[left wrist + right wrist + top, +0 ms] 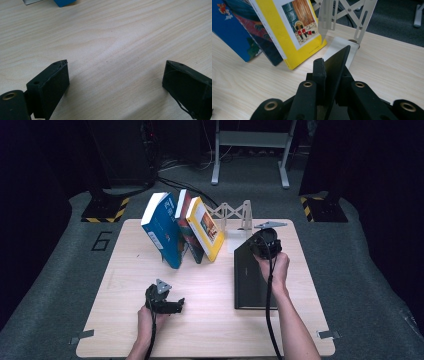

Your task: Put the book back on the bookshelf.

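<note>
Jaws of the right gripper [329, 72] pinched on the far edge of a thin black hardcover book [252, 275], dark cover sandwiched edge-on between the two pads in the right gripper view. Jaws of the left gripper [115, 82] spread wide over bare wood, nothing between them.

In the high view, black book at the right half of the pale wooden table [210, 330], its near end apparently resting on the surface, its far end gripped and seemingly raised a little off the tabletop. Right hand [274, 267] wrapped round the gripper body just above the far end. Left gripper [167, 304] parked near the front-middle of the table, well apart from every book.

Beyond, three books leaning in a row toward the right: a blue softcover book [162, 230] at the left, a dark teal-and-red book [186, 232] in the middle, a yellow picture-cover book [206, 227] at the right. Just beside the yellow one, a white metal scissor-lattice bookend [235, 215] with a flat base plate, open space left between the two.

Judged from this: grasp made, lift barely begun. Left to do, most likely: tipping the black book upright, carrying it over to the gap by the bookend, setting it in line with the leaning row, then letting go.
</note>
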